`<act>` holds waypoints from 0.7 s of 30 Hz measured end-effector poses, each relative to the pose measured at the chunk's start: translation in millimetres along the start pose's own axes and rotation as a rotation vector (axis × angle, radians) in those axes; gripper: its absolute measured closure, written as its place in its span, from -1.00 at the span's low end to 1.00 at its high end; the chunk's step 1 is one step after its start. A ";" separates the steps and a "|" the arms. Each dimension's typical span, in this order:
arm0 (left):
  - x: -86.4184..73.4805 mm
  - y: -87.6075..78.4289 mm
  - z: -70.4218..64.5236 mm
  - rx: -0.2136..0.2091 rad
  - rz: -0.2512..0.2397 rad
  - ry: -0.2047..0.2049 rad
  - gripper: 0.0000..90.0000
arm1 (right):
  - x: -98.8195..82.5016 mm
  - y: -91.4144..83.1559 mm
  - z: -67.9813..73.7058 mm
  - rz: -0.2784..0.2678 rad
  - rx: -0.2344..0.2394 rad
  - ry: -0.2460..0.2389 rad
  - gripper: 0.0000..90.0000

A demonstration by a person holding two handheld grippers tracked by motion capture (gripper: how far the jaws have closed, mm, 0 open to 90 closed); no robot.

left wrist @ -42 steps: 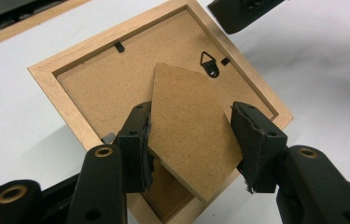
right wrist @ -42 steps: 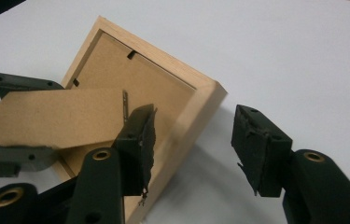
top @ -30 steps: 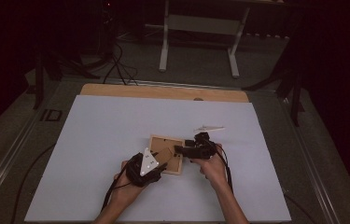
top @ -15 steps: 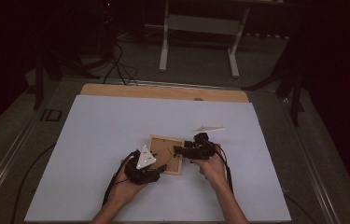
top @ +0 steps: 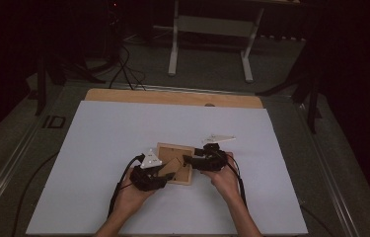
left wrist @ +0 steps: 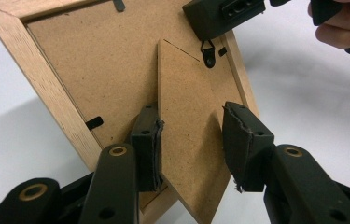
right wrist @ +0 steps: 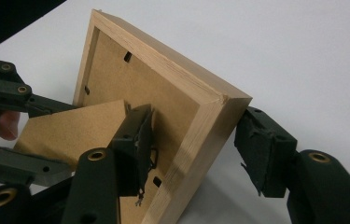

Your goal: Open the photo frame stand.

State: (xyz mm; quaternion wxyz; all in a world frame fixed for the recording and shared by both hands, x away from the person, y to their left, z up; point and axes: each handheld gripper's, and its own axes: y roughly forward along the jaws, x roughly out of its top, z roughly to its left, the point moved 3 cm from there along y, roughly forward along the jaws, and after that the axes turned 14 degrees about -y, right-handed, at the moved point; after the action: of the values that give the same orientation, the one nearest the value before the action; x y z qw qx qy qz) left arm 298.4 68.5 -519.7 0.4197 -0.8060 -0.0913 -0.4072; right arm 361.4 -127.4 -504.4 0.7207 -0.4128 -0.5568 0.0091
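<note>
- The rectangular light-wood picture frame (top: 175,163) lies face down near the middle of the white-covered table (top: 98,148), with its brown fibreboard back panel (left wrist: 93,60) turned up.
- The brown fibreboard easel stand (left wrist: 186,126) hinged to the back panel is swung out from the panel.
- The left hand-held gripper (top: 154,174) sits at the frame's near-left corner, held by the person's left hand (top: 133,195).
- In the left gripper view, the jaws of the left hand-held gripper (left wrist: 191,140) straddle the easel stand. The left pad (left wrist: 149,144) lies against the stand's edge; the right pad stands just off its surface. The jaws have just been closing with the stand between them, and they are not yet clamped.
- The right hand-held gripper (top: 200,160) sits at the frame's right edge, held by the person's right hand (top: 224,180).
- In the right gripper view, the jaws of the right hand-held gripper (right wrist: 196,149) straddle the frame's wooden side rail (right wrist: 200,130). One pad (right wrist: 137,140) is inside against the back panel, near a small black metal hanger. The outer pad stands clear of the rail, so the jaws are apart.
- A small white triangular piece (top: 219,138) lies on the table beyond the right hand-held gripper, apart from the frame.
</note>
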 end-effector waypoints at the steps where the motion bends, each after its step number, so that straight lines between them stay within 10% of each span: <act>1: 0.4 0.0 -0.1 0.004 -0.003 0.003 0.33 | 0.3 -0.9 0.3 -0.002 -0.005 -0.005 0.05; 21: 4.6 8.0 -0.5 0.066 -0.017 0.027 0.43 | 9.6 -18.7 3.3 -0.093 -0.068 -0.040 0.27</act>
State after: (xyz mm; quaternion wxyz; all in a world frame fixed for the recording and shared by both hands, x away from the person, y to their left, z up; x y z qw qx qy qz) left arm 305.0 62.2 -521.0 0.4440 -0.7854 -0.1059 -0.4181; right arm 354.0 -133.3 -485.3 0.6949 -0.4103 -0.5896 -0.0351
